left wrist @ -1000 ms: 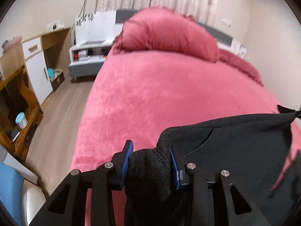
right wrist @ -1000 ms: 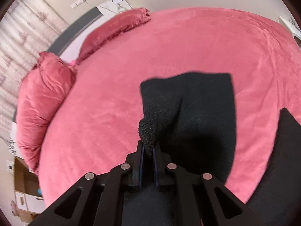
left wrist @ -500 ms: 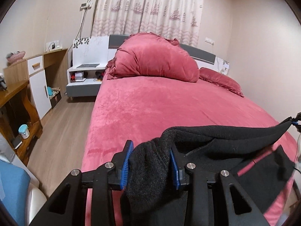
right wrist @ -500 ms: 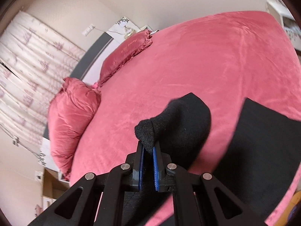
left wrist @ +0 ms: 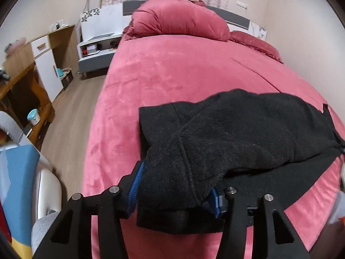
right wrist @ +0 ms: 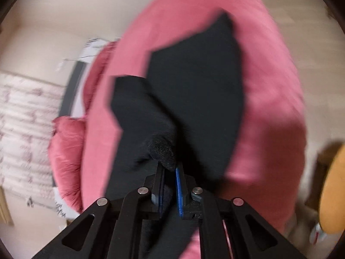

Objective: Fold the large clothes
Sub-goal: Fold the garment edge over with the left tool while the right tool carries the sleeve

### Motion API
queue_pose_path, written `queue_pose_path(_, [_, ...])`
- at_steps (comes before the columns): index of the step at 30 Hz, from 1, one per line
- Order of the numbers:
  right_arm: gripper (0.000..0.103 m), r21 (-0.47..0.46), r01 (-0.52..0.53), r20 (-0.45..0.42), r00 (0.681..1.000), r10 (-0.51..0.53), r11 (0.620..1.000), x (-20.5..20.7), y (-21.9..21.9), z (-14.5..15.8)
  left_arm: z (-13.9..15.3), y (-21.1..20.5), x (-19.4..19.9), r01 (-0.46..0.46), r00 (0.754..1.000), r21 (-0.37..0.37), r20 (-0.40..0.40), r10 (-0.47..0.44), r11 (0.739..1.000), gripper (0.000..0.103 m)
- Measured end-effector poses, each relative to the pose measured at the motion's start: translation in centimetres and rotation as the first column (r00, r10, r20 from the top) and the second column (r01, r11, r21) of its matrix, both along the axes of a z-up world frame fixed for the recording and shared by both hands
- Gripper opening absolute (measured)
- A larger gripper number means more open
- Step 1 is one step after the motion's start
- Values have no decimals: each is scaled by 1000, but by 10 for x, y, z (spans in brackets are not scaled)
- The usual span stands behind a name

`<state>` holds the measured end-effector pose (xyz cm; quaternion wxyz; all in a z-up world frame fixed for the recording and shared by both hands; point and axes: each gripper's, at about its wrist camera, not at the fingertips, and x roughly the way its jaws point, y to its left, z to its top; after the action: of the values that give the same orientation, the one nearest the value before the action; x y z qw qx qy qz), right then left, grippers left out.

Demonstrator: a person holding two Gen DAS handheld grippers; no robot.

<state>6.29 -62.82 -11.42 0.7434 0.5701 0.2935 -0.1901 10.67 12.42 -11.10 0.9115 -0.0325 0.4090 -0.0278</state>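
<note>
A large black knitted garment (left wrist: 237, 133) lies partly folded over itself on the pink bed (left wrist: 183, 73). My left gripper (left wrist: 174, 185) is shut on a thick bunch of the garment at its near left corner, close above the bed. My right gripper (right wrist: 170, 172) is shut on another corner of the garment (right wrist: 194, 90), which hangs and spreads below it over the bed (right wrist: 269, 108). The right wrist view is blurred by motion.
A big pink pillow (left wrist: 179, 19) and a smaller one (left wrist: 256, 43) lie at the headboard. A white nightstand (left wrist: 97, 49), wooden desk (left wrist: 25, 82) and wood floor (left wrist: 73, 112) are left of the bed. A chair (left wrist: 25, 185) stands at near left. An orange round object (right wrist: 332, 190) is at the right.
Both grippers have lowered the raised garment edge toward the bed and folded it over the lower layer. The right gripper has swung fast and turned.
</note>
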Motion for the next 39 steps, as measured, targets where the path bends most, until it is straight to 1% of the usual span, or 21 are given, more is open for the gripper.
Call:
queue_pose_path(3, [11, -41, -17, -11, 1000, 16, 999, -1, 3, 3, 10, 7, -12, -41, 999, -55, 12, 41, 998, 57])
queue_pose_path(6, [24, -203, -137, -152, 983, 107, 970, 19, 12, 26, 24, 5, -30, -53, 997, -56, 61, 56, 997, 57])
queue_pose_path(8, [37, -389, -254, -260, 952, 159, 886, 32, 27, 52, 35, 2, -40, -58, 992, -27, 109, 61, 998, 58])
queue_pose_path(9, [39, -491, -299, -305, 939, 159, 819, 38, 38, 67, 41, 1, -44, -68, 988, -11, 139, 69, 998, 59])
queue_pose_path(12, [53, -650, -377, -338, 921, 193, 660, 55, 63, 94, 51, -4, -43, -82, 979, 17, 189, 77, 996, 80])
queue_pose_path(13, [61, -691, -430, -370, 901, 227, 581, 68, 76, 99, 50, -7, -41, -69, 980, 21, 190, 64, 997, 80])
queue_pose_path(16, [64, -707, -547, -453, 837, 307, 449, 102, 99, 91, 36, -28, -21, 11, 989, 78, 147, -22, 997, 80])
queue_pose_path(18, [64, -700, -628, -565, 778, 274, 341, 126, 112, 74, 21, -48, -7, 63, 990, 193, 114, -86, 979, 80])
queue_pose_path(20, [62, -670, -700, -659, 715, 236, 247, 147, 123, 56, 6, -67, 4, 112, 984, 321, 93, -149, 941, 80])
queue_pose_path(22, [60, -639, -747, -711, 665, 230, 182, 159, 125, 42, -7, -80, 10, 144, 978, 414, 81, -194, 899, 80])
queue_pose_path(23, [49, -634, -754, -718, 656, 234, 170, 163, 125, 39, -13, -83, 13, 152, 976, 442, 72, -204, 884, 81])
queue_pose_path(24, [37, -627, -756, -710, 653, 262, 186, 166, 120, 39, -17, -84, 15, 156, 977, 446, 64, -205, 881, 81])
queue_pose_path(25, [17, -620, -748, -685, 664, 300, 238, 162, 113, 40, -19, -82, 18, 157, 978, 431, 55, -199, 889, 81])
queue_pose_path(27, [13, -634, -690, -592, 724, 355, 349, 156, 91, 56, -17, -76, 19, 155, 981, 397, 48, -189, 905, 81])
queue_pose_path(29, [10, -659, -553, -422, 833, 358, 510, 132, 49, 85, -15, -70, 22, 156, 983, 372, 37, -182, 915, 81])
queue_pose_path(30, [10, -658, -504, -375, 864, 337, 559, 125, 34, 93, -16, -70, 22, 155, 983, 367, 33, -180, 917, 81])
queue_pose_path(33, [9, -601, -256, -199, 965, 168, 757, 78, -42, 108, -17, -72, 19, 147, 986, 358, 24, -166, 922, 81])
queue_pose_path(34, [9, -549, -165, -156, 983, 94, 820, 59, -75, 103, -16, -72, 18, 145, 987, 355, 20, -162, 924, 81])
queue_pose_path(36, [7, -422, -52, -118, 993, 2, 905, 33, -116, 80, -16, -73, 16, 144, 987, 345, 14, -159, 928, 81])
queue_pose_path(38, [7, -264, -28, -138, 990, -9, 964, 22, -137, 43, -16, -73, 18, 147, 987, 346, 5, -159, 927, 80])
queue_pose_path(39, [7, -234, -23, -157, 987, -14, 972, 21, -141, 29, -15, -73, 18, 150, 987, 349, 0, -160, 925, 81])
